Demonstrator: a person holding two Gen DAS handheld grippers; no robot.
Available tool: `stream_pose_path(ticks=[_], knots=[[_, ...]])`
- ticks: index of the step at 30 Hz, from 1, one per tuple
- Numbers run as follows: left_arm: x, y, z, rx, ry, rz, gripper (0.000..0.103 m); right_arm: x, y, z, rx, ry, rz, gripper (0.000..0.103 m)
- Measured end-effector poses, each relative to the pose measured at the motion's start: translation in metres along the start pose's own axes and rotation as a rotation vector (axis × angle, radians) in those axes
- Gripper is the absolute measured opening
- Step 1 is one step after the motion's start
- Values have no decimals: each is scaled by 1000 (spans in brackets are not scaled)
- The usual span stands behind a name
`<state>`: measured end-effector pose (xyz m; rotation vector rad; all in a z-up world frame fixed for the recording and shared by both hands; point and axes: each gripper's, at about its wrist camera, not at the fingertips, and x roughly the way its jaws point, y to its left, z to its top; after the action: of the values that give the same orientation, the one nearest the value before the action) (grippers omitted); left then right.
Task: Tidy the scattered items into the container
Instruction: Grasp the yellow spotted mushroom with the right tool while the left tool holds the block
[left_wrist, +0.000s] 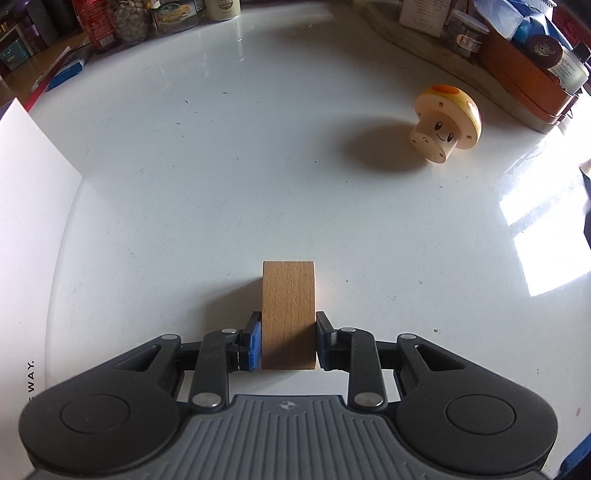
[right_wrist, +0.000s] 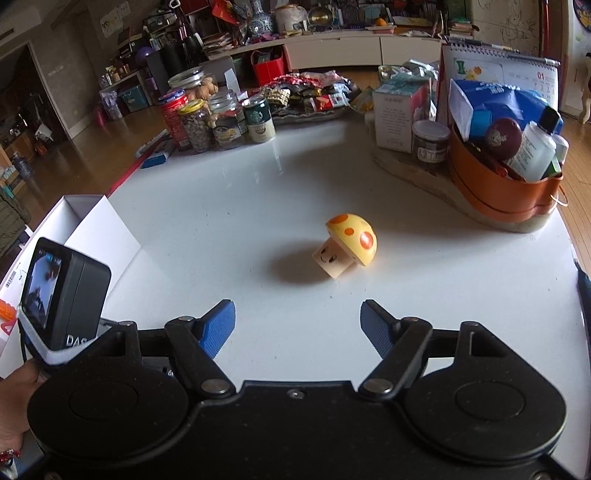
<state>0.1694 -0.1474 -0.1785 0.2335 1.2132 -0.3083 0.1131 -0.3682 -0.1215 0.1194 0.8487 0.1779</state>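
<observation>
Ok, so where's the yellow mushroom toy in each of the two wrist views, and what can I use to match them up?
Left wrist view: the mushroom toy lies tipped on the white table, upper right, well beyond the wooden block.
Right wrist view: the mushroom toy lies near the centre, ahead of the open right gripper.
Shared landmark: the orange basket sits to the toy's upper right in both.

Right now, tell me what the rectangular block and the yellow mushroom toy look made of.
Tan rectangular block: unfinished wood, likely beech; fine grain flecks, matte face. Yellow mushroom toy with orange spots: probably painted wood; glossy cap, pale matte stem with a drawn face, though moulded plastic can't be ruled out.
</observation>
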Motion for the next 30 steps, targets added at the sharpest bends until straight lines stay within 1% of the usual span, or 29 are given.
stream_pose_path(ticks=[1,3,6,8,10,12,14,16,18,25,28,29,30], knots=[[0,1,0,-6,-2,-2,29,5,1,4,-9,-12,14,72],[0,4,3,-28,-2,-9,29,18,0,11,-28,-4,28,72],[3,7,9,-37,-10,-4,29,46,-6,21,-34,23,-25,72],[4,8,12,-30,-16,13,29,68,-13,27,-9,57,-45,72],[3,7,16,-32,-18,14,29,89,-23,30,62,105,-39,72],[4,8,19,-29,-19,14,29,105,-37,31,192,141,-15,72],[5,9,23,-25,-15,13,29,116,-47,30,309,156,-13,72],[5,10,25,-23,-12,11,29,126,-54,30,388,164,-17,72],[5,11,27,-23,-9,10,29,134,-55,31,423,174,-34,72],[7,12,29,-28,-8,7,29,156,-44,36,437,193,-125,72],[6,11,30,-33,-7,6,29,161,-40,39,423,191,-167,67],[6,11,30,-35,-7,5,29,161,-39,40,413,191,-175,62],[6,12,29,-35,-7,4,29,162,-37,41,400,193,-182,54]])
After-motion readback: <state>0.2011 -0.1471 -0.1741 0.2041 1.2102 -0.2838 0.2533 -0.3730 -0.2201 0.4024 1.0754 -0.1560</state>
